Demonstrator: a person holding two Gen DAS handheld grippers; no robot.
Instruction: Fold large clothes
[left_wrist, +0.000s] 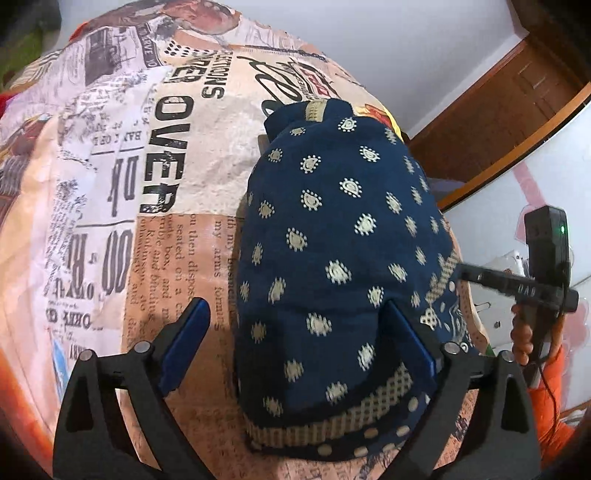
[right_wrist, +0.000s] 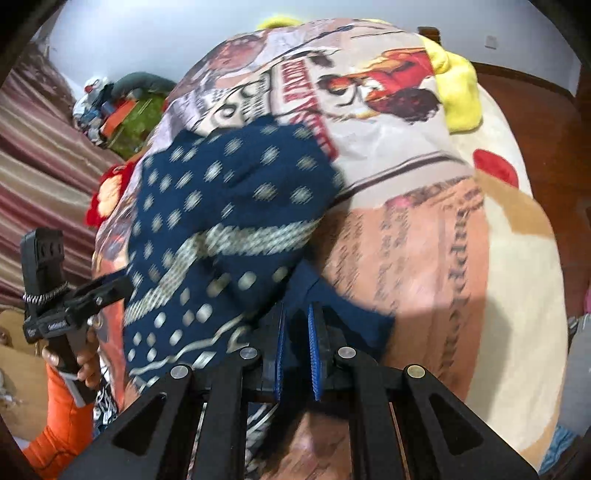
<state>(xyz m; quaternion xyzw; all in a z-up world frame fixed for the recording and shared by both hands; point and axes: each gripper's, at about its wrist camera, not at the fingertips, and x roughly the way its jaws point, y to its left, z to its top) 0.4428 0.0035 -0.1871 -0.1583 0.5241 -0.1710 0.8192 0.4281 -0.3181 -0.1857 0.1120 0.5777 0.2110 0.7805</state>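
Folded navy dotted garment (left_wrist: 332, 266) lies on a newspaper-print bedsheet (left_wrist: 155, 206) covering the bed. Left tongs (left_wrist: 297, 339) are spread wide, one blue pad off the cloth on the sheet, the other over the garment's near edge, nothing pinched. Right tongs (right_wrist: 297, 332) are pressed together on a navy fold of the garment's near corner; this view is motion-blurred. A yellow plush (right_wrist: 458, 88) sits at the bed's far side.

Left gripper (left_wrist: 295, 332) jaws spread; right gripper (right_wrist: 299, 325) jaws closed.
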